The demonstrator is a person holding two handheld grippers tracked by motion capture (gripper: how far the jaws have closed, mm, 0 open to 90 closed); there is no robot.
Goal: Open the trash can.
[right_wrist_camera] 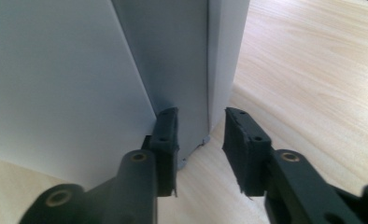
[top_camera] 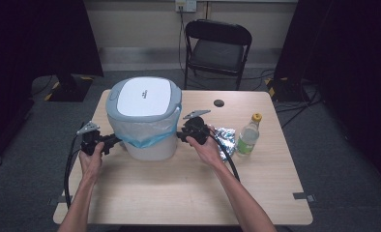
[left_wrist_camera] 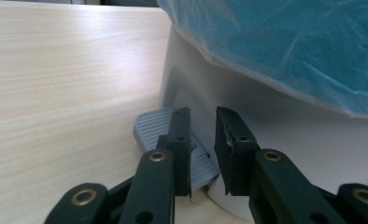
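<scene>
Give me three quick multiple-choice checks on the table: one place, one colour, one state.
1. Where does the bottle stand?
A. left of the bin
B. right of the bin, beside the foil
C. on the chair

2. What colour is the bin's liner?
A. black
B. red
C. blue

3. How is the bin's lid?
A. down, shut
B. standing wide open
C. off, lying on the table

Answers: 1 B, the high view shows it next to the crumpled foil. 2 C, blue plastic hangs out under the rim. 3 A, the white lid lies flat on top.
</scene>
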